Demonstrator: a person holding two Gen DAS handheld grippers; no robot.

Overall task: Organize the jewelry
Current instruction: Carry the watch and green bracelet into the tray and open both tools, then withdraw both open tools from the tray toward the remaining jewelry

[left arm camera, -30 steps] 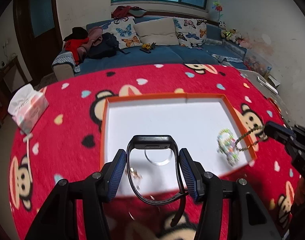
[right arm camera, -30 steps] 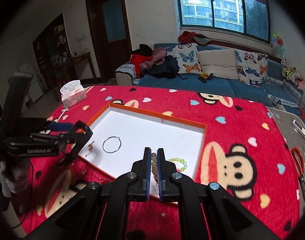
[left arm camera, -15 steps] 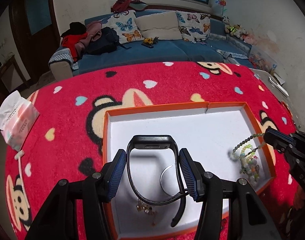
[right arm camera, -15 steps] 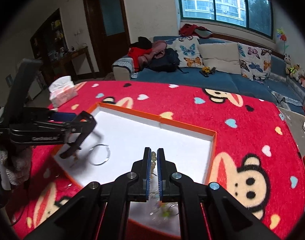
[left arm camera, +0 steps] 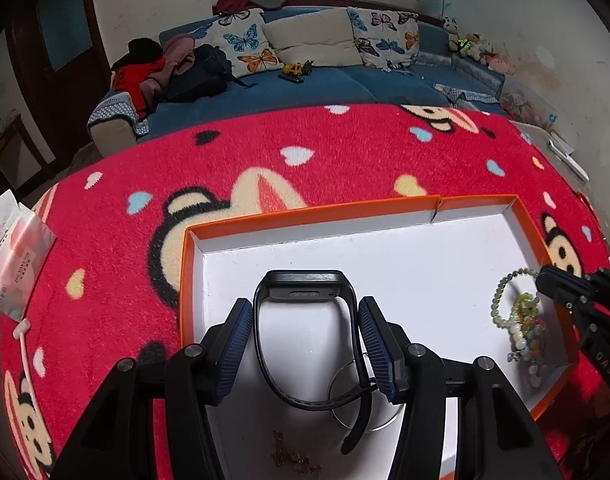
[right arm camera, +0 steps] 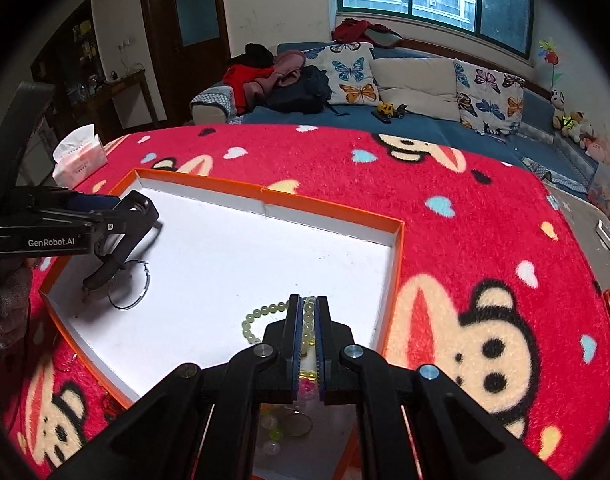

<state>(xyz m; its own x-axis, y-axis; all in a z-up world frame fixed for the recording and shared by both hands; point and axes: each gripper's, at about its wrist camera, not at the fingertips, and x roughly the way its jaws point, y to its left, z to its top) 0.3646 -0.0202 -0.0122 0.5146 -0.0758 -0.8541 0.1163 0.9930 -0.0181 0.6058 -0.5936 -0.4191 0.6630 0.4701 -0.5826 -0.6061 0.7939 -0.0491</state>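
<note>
Left gripper (left arm camera: 305,334) clamps upright watch (left arm camera: 303,292) (face forward); right gripper (right arm camera: 308,320) seemingly pinches beads (right arm camera: 261,316)

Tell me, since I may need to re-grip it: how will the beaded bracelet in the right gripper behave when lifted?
Likely floppy: the beaded bracelet droops in a loose loop from the shut right gripper. Probably light, being small beads. It may snag the bead pile below it.

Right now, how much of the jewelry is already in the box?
Done: a hoop, a gold chain and colored beads lie in the box. In hand: the left gripper holds a black watch; the right gripper is shut on a green bracelet. Left: releasing both.
</note>
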